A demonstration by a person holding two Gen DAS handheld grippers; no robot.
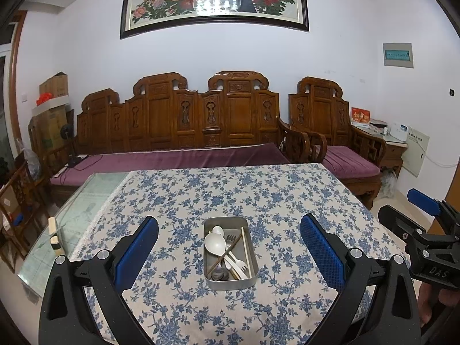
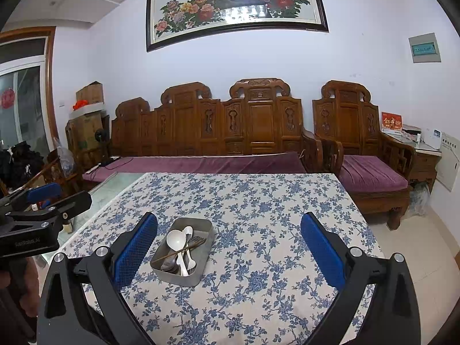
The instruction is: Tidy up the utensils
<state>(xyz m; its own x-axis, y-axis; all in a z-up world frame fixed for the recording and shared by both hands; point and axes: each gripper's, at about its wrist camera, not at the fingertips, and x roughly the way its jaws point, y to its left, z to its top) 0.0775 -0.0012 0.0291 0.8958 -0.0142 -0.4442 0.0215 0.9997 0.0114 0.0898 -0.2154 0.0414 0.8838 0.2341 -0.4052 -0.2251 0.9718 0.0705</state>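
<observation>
- Metal tray (image 1: 230, 280) is sitting on the floral-cloth table (image 1: 287, 201), roughly centred ahead of both cameras.
- All visible utensils are lying inside the tray: white spoon (image 1: 214, 243), white plastic fork (image 1: 237, 263), dark metal fork (image 1: 230, 240), pale chopstick (image 1: 246, 251) along the right wall, brown chopstick (image 1: 227, 251) crossing diagonally over the rest.
- Nothing is showing loose on the cloth, so this is fitting either a gathered-up end state or a jumbled pile waiting to be sorted; not calling which.
- Left gripper (image 1: 229, 251) is hovering with fingers wide apart, holding nothing, tray framed between them.
- Right gripper (image 2: 229, 251) is likewise spread wide and empty, tray sitting toward its left finger (image 2: 135, 247).
- Judgement: any pick here is needing care, as the pieces are overlapping; the brown chopstick is lying on top and is likely lifting cleanest.
- Risk: thin chopsticks are likely slipping between pads; the tray may be sliding on the cloth if nudged, so bracing it with the other gripper is helping.
</observation>
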